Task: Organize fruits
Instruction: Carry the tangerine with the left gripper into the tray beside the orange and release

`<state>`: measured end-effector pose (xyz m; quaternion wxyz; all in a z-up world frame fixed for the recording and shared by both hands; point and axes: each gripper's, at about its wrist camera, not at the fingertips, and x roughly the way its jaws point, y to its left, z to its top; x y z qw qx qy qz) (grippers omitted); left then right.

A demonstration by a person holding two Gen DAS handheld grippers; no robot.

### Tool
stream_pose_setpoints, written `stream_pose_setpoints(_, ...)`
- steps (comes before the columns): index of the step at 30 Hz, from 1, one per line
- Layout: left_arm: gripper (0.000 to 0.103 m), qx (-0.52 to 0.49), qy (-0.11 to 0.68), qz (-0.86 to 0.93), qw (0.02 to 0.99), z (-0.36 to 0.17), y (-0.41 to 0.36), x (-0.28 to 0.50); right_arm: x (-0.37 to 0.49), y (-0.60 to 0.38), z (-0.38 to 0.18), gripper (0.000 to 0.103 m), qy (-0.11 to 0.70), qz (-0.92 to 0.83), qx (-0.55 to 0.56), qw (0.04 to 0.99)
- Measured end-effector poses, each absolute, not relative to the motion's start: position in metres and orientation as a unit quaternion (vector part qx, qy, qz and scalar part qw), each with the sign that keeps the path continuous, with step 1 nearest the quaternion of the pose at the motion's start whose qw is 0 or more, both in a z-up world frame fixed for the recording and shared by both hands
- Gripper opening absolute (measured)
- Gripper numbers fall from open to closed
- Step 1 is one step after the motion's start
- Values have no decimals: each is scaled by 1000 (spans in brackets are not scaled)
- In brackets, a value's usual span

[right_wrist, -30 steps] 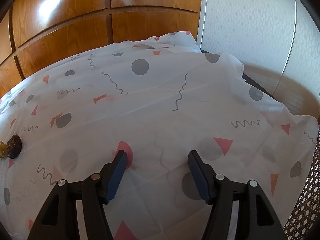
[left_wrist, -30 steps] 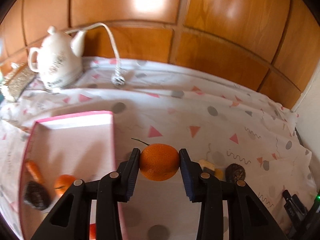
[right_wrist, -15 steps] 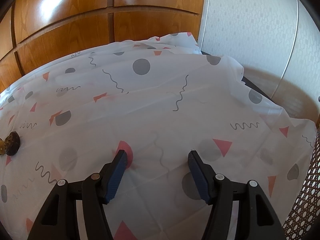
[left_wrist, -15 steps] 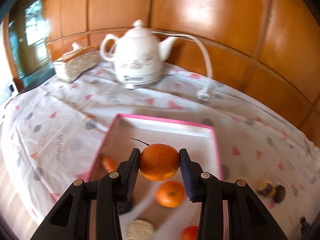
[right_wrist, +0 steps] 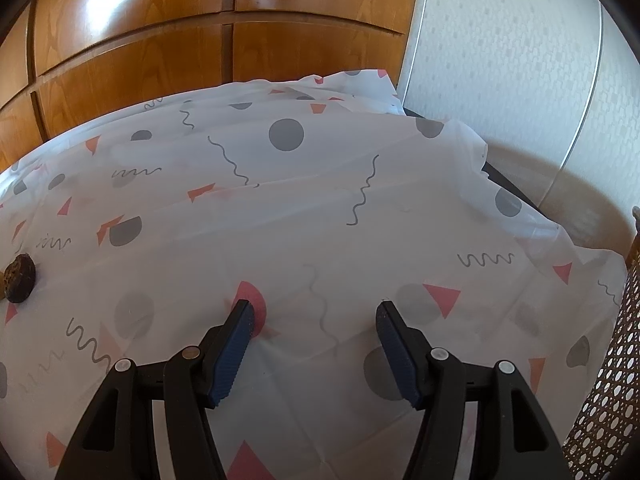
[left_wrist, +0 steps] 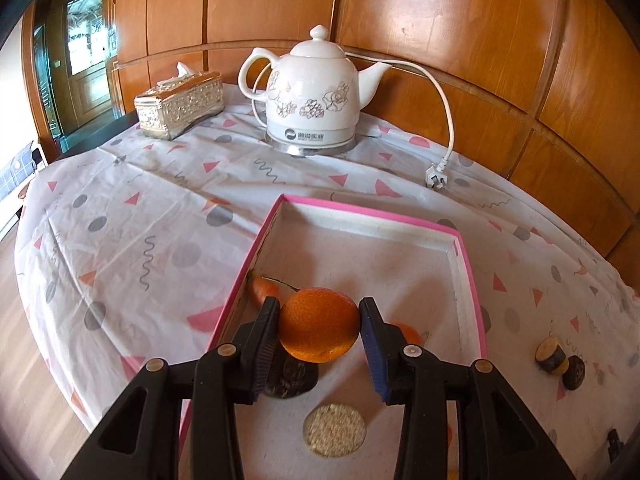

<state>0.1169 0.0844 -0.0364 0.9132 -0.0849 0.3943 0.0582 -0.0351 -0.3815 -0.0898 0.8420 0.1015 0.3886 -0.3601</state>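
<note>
My left gripper is shut on an orange mandarin and holds it above the pink-rimmed tray. In the tray lie a small carrot-like orange piece, another mandarin partly hidden behind the right finger, a dark round fruit under the held mandarin, and a pale round disc. Two small dark pieces lie on the cloth right of the tray. My right gripper is open and empty over the patterned tablecloth; a dark round fruit lies far to its left.
A white kettle with its cord and plug stands behind the tray. A silver tissue box sits at the back left. Wood panelling backs the table. The cloth's edge drops off at the right, beside a woven chair.
My left gripper has swung left with the mandarin, from beside the tray to above it, and dropped closer. The right gripper has barely moved.
</note>
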Motion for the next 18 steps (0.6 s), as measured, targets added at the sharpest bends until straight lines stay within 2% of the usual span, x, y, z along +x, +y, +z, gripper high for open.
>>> stream_pose_setpoints(11,47,-89,387,47,916,-33,88,86,-34,-380,-89,64,392,-361,97,841)
stream_pose_setpoints(18,62,-95,377,33,921,-27,90,60,-33,-378,-87,64,399,-356,96,839)
